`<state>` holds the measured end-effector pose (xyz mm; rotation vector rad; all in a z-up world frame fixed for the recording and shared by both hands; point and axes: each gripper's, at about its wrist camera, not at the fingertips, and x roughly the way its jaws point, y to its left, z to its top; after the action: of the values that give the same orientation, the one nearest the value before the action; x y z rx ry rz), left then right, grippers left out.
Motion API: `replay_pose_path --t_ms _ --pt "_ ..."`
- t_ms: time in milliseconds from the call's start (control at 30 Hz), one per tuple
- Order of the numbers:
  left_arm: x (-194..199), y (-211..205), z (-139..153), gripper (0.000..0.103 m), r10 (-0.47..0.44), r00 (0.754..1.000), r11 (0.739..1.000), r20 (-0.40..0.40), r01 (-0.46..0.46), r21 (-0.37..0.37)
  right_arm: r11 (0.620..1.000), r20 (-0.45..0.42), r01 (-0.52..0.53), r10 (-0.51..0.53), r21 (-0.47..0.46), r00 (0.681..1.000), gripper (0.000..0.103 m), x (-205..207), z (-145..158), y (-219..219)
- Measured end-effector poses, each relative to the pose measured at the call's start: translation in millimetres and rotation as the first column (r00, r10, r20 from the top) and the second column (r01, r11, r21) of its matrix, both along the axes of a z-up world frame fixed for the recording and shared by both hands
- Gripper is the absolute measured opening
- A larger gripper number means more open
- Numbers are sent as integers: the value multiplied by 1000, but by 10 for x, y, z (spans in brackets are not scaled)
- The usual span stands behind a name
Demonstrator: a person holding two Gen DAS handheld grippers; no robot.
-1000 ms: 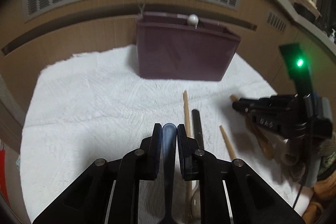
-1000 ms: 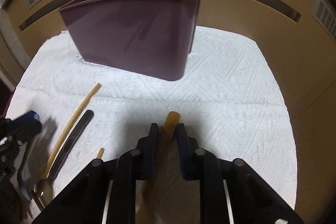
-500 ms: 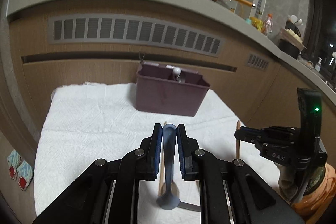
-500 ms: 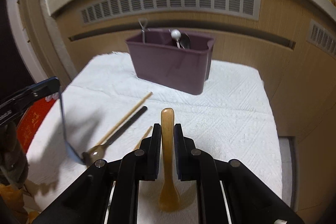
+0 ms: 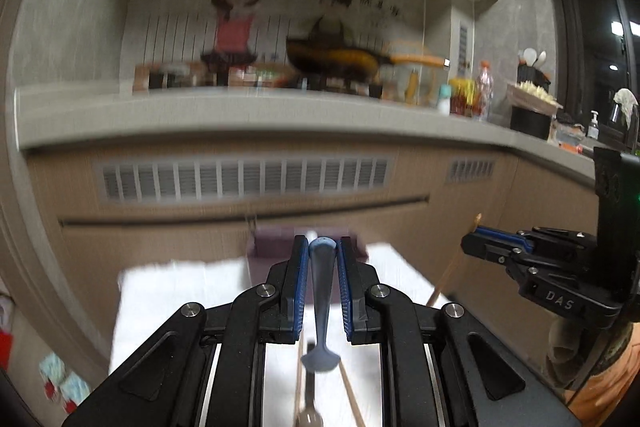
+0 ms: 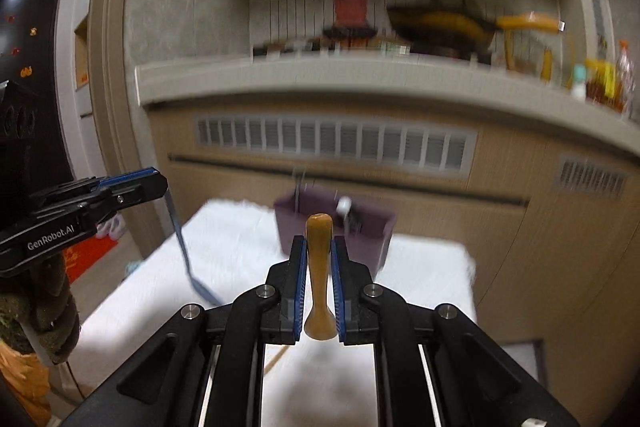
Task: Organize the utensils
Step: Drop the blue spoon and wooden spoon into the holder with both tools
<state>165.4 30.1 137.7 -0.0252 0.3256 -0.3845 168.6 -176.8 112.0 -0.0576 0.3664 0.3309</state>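
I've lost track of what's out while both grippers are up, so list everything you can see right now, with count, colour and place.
blue spoon: one, grey-blue, clamped in the left gripper, bowl hanging down.
wooden spoon: one, honey brown, clamped in the right gripper, bowl down.
utensil bin: one, dark purple, at the far edge of the towel by the cabinet; a white-knobbed utensil and a wire-handled one stand in it.
towel: one, white, spread under everything.
loose utensils: wooden sticks and a metal spoon lying on the towel below the left gripper; count unclear through blur.
counter clutter: bottles, pan and pots, mixed colours, on the ledge behind.
left gripper: one, black with blue pads, shut.
right gripper: one, the same, shut.
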Motion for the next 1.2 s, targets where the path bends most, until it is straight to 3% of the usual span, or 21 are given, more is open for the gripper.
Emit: replay_pose_path --t_ms 233,367,467,700,900,1000,1200 --pt "309 -110 550 15 12 992 1000 128 -12 -1 1000 89 21 -22 7 996 11 324 642 -69" --pt "661 -166 645 15 11 988 1000 156 -10 -2 999 95 38 -39 12 995 11 689 793 -67" --pt "1020 -215 602 15 9 991 1000 134 -9 -2 999 81 39 -39 8 996 11 1014 765 -37" --pt "1925 -275 82 15 17 1000 1000 -15 -17 8 999 -57 45 -45 3 997 11 1780 267 24" --pt "2461 -278 -613 15 19 982 1000 -189 -19 4 999 -206 41 -44 -18 978 11 2209 -338 87" --pt "2630 -279 -933 15 15 963 1000 -268 -18 -8 999 -277 43 -49 -27 960 11 2376 -628 105" --pt "2659 -334 -1252 19 35 951 999 -309 -31 17 996 -328 59 -76 -62 942 12 2460 -979 129"
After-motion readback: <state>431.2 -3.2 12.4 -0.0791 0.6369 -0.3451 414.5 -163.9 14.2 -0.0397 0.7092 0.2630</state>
